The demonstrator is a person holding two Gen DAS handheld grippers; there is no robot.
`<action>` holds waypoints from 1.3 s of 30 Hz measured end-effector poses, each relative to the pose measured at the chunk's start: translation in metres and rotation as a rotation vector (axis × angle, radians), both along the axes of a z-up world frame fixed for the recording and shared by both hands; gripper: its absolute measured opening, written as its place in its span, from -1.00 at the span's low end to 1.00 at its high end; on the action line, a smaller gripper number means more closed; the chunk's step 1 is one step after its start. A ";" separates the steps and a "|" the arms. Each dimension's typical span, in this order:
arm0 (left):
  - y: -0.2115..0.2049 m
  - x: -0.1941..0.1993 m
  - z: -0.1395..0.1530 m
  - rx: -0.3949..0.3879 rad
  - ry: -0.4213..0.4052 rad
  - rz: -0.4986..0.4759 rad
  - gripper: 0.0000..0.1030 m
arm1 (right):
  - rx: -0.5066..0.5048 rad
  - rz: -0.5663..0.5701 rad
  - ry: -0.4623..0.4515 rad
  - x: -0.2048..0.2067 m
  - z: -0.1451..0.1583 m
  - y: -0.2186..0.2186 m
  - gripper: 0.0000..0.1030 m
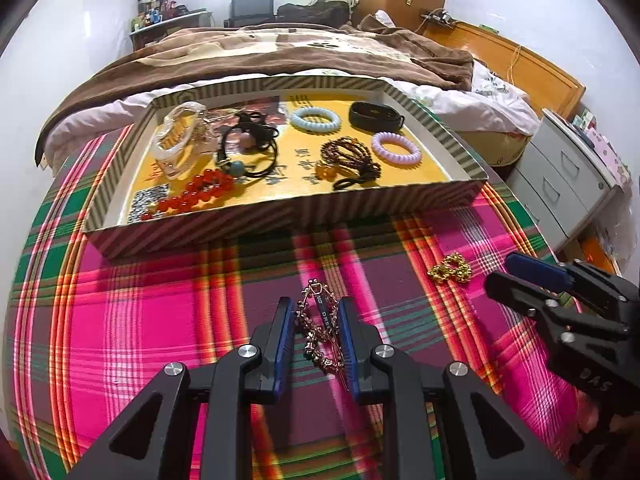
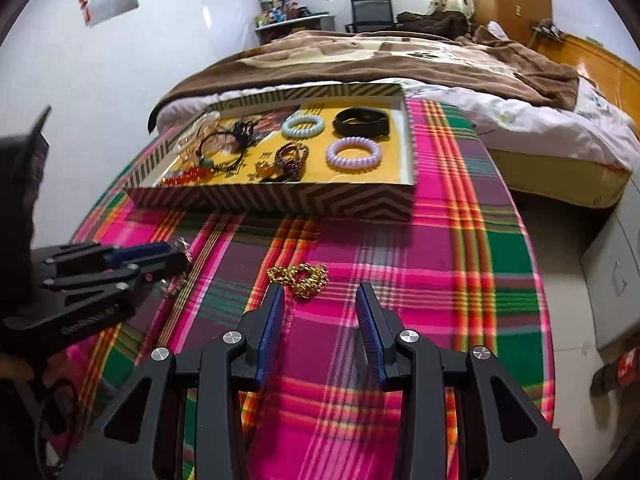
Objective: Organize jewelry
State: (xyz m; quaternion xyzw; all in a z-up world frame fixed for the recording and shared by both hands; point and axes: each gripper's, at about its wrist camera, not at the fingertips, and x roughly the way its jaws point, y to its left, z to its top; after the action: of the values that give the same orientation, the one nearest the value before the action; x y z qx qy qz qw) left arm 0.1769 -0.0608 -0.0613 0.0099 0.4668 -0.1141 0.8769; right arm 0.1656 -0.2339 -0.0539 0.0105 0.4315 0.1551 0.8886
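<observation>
Rose-gold bracelet [image 1: 318, 330] flat on plaid bench, between left gripper [image 1: 316, 312] jaws, spread, not yet pinching. Best closed squarely on links, lifted toward tray [image 1: 280, 220] at twelve o'clock. Right gripper [image 2: 320, 300] jaws spread, gold chain [image 2: 299, 276] just ahead.

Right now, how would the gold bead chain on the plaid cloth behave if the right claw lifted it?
The gold bead chain lies bunched in loops, so it is probably floppy and would dangle. Its small round beads look slippery between the open right claw.
</observation>
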 end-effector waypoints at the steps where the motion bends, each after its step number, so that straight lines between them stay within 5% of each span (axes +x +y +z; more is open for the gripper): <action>1: 0.003 0.000 0.001 -0.003 -0.002 0.006 -0.56 | -0.017 0.006 0.005 0.003 -0.002 0.004 -0.26; 6: 0.014 0.001 0.003 -0.023 -0.010 0.026 -0.56 | -0.038 0.040 0.032 0.012 -0.011 0.016 0.10; 15: 0.021 0.005 -0.002 -0.044 0.007 0.033 -0.65 | -0.126 0.049 0.009 0.015 -0.014 0.032 0.10; 16: 0.020 0.005 -0.003 -0.047 0.008 0.028 -0.68 | -0.137 0.048 0.007 0.014 -0.014 0.033 0.06; 19: 0.018 0.003 -0.003 -0.045 0.004 0.019 -0.72 | -0.135 0.040 -0.002 0.014 -0.012 0.033 -0.45; 23: 0.019 0.003 -0.003 -0.051 0.004 0.018 -0.81 | -0.105 0.047 0.002 0.013 -0.011 0.033 -0.77; 39: 0.033 -0.001 0.017 -0.096 -0.039 0.018 -0.86 | 0.042 -0.002 -0.058 0.003 0.014 0.010 -0.78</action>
State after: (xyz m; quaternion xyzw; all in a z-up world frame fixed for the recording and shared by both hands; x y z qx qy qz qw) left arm 0.1758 -0.0277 -0.0444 -0.0342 0.4435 -0.1283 0.8864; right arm 0.1688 -0.2236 -0.0397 0.0252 0.4020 0.1634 0.9006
